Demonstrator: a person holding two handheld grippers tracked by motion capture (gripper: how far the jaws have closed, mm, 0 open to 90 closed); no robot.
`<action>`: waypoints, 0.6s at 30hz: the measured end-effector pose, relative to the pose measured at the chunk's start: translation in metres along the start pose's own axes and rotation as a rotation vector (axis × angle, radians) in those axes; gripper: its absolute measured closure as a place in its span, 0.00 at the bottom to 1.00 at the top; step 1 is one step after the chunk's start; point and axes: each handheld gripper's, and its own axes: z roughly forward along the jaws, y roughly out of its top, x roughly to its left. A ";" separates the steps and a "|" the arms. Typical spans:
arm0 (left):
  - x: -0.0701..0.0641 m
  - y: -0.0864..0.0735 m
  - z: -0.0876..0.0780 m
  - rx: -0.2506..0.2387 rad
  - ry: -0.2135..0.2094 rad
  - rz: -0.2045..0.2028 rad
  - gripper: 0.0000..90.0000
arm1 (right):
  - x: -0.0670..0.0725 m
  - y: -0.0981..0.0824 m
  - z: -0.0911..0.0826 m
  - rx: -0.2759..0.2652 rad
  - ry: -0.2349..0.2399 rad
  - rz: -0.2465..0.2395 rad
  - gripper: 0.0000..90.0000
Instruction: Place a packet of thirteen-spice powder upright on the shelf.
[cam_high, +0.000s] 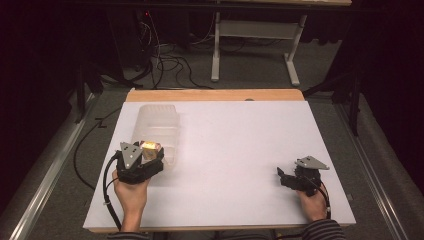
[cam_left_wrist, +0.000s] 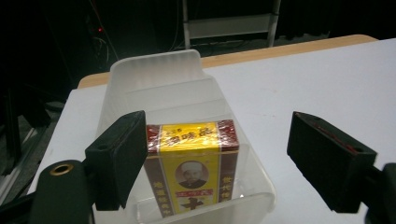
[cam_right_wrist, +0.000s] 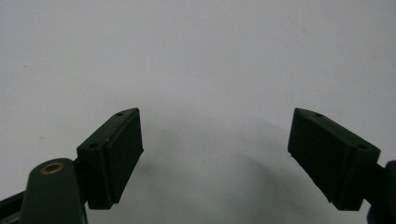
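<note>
The left gripper (cam_left_wrist: 217, 158) is seen released, its 2 jaws spread wide apart above the near end of a clear bin (cam_left_wrist: 154, 77). A box (cam_left_wrist: 192, 163), yellow with dark red bands and a small portrait on its front, stands upright in the nearest compartment of that bin. In the left gripper view the left pad (cam_left_wrist: 122, 154) is seen just beside the box's left edge, while the right jaw stands well apart from it; the box is not pressed from either side. Whether the left pad touches the box cannot be told.

In the high view the bin (cam_high: 157, 120) is seen lying lengthwise on the left part of the white table (cam_high: 240, 150), with the box (cam_high: 150, 148) at its near end and the left gripper (cam_high: 145, 162) held over it by the left hand (cam_high: 131, 192).

The right gripper (cam_right_wrist: 215, 158) is likewise released, with nothing between its jaws, over bare table. It is held by the right hand (cam_high: 314, 202) near the table's right front corner, well apart from the bin.
</note>
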 end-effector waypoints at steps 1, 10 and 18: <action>-0.001 0.001 -0.001 0.002 -0.004 0.006 0.23 | 0.000 0.000 0.000 0.001 0.001 0.002 0.20; -0.017 0.007 -0.002 -0.001 -0.028 0.052 0.23 | 0.000 0.000 0.000 0.000 0.000 0.003 0.20; -0.027 0.010 -0.002 -0.011 -0.060 0.054 0.23 | 0.000 0.000 -0.001 -0.002 0.001 0.006 0.20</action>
